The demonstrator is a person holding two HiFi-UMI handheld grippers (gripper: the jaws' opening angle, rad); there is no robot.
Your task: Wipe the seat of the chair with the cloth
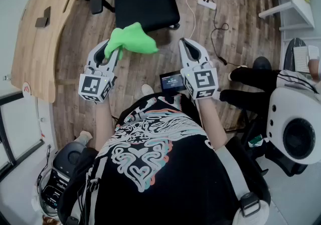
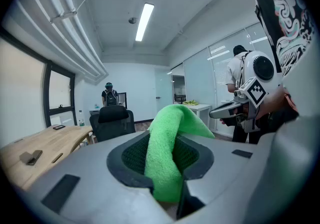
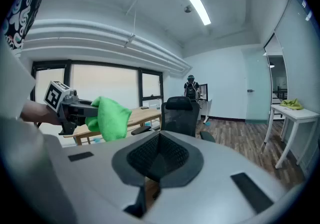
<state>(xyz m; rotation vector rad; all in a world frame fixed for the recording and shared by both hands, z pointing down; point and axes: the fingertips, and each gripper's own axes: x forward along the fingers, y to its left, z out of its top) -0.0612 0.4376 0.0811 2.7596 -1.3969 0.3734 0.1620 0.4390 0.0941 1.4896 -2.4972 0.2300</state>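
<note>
The left tongs [image 1: 109, 53] are clamped on the green cloth [image 1: 131, 40]. A fold of it is pinched between the pads, and the rest stands up in a loose hump past the tips and flops toward the right. The right tongs [image 3: 159, 150] are closed pad to pad with nothing in them, held level beside the left pair. Both hang in the air over the wooden floor [image 1: 150, 68], in front of the person.

The black chair [image 1: 145, 3] stands farther off, past both tips, near the far end of the curved wooden bench [image 1: 40, 28] on the left. Its seat [image 1: 146, 11] is bare, and the cloth is well short of it, so wiping looks not yet begun.

The cloth looks light, soft and limp, like a nappy microfibre. It should drape and fold under pressure, not push flat, so the grip is best kept on a bunched fold with a thick pad beyond the tips. The seat is probably padded fabric, though the head view is too small to be sure. The chair may roll or swivel when pressed, so the free right tongs could steady an armrest.
</note>
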